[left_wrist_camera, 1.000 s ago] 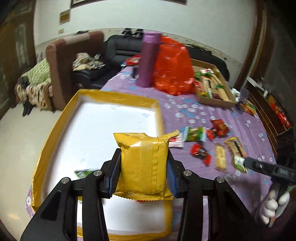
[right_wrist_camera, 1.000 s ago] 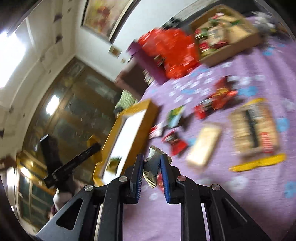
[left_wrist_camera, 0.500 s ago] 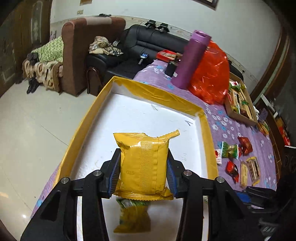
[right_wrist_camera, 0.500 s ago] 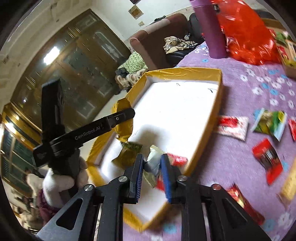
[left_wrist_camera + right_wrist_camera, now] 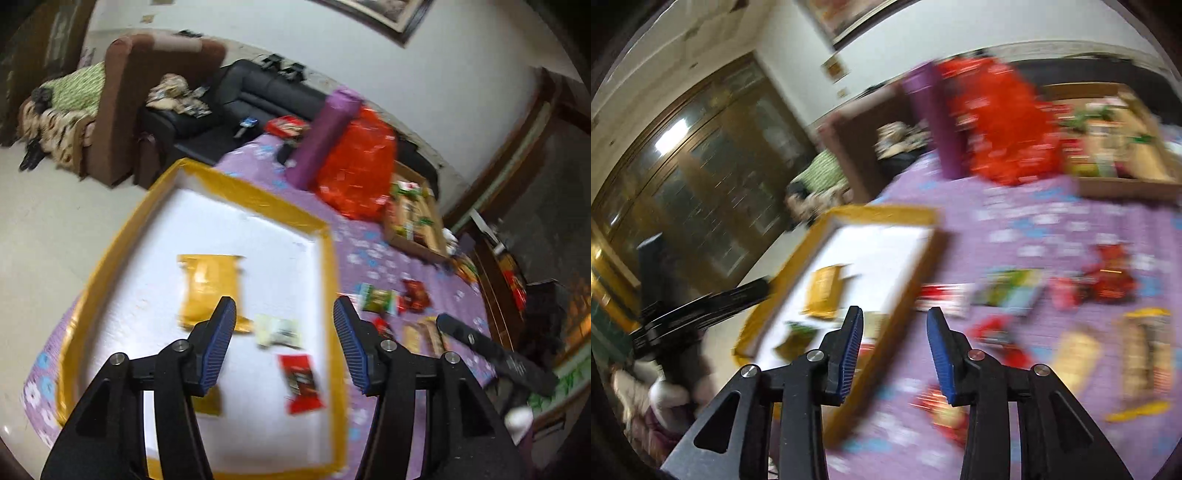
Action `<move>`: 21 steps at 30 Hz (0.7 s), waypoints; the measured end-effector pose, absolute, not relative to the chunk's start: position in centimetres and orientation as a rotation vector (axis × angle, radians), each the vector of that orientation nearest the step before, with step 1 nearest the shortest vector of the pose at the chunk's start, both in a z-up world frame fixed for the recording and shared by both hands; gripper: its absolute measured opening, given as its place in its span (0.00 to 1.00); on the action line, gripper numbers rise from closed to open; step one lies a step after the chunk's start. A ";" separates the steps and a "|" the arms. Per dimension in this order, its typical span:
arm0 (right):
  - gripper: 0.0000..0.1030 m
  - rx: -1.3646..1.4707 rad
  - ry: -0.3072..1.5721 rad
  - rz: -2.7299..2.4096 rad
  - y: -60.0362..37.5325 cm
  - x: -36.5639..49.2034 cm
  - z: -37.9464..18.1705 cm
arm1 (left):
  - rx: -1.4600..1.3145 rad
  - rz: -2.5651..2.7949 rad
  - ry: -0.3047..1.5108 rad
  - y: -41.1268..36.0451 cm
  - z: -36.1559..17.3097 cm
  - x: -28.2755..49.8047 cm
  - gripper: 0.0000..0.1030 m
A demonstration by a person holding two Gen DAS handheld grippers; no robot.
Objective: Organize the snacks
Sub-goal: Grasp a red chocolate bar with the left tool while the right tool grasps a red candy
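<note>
A purple flowered cloth (image 5: 373,258) covers the counter, with a black sofa (image 5: 236,110) and brown armchair (image 5: 122,107) at upper left. The yellow-rimmed tray (image 5: 328,266) at centre holds four visible snacks: one yellow packet (image 5: 207,284), one pale packet (image 5: 277,330), one red packet (image 5: 301,382) and one partly hidden. Left tongs (image 5: 284,321) and right tongs (image 5: 895,328) both stand spread, holding nothing.
</note>
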State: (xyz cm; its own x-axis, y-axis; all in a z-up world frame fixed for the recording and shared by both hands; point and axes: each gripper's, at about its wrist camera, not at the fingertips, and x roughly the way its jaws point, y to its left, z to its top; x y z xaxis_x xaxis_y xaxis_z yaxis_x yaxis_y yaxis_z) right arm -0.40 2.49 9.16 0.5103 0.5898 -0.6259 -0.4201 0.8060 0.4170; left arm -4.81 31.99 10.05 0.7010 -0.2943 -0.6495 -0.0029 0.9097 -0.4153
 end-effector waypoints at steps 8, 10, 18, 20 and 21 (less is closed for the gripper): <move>0.39 0.294 0.858 0.359 -11.8 -1.5 6.6 | -0.293 -0.313 0.862 22.4 9.7 -5.2 0.59; 0.39 0.302 0.877 0.345 -13.0 -1.8 5.7 | -0.271 -0.340 0.909 19.8 8.4 -5.0 0.59; 0.39 0.266 0.937 0.477 -7.7 -0.7 3.9 | -0.218 -0.348 0.946 15.6 6.7 -6.6 0.59; 0.39 0.229 0.926 0.491 -5.8 -0.1 3.8 | -0.209 -0.327 0.931 15.9 6.9 -7.2 0.59; 0.39 0.213 0.923 0.505 -4.9 0.3 3.9 | -0.205 -0.314 0.923 16.2 7.0 -7.5 0.59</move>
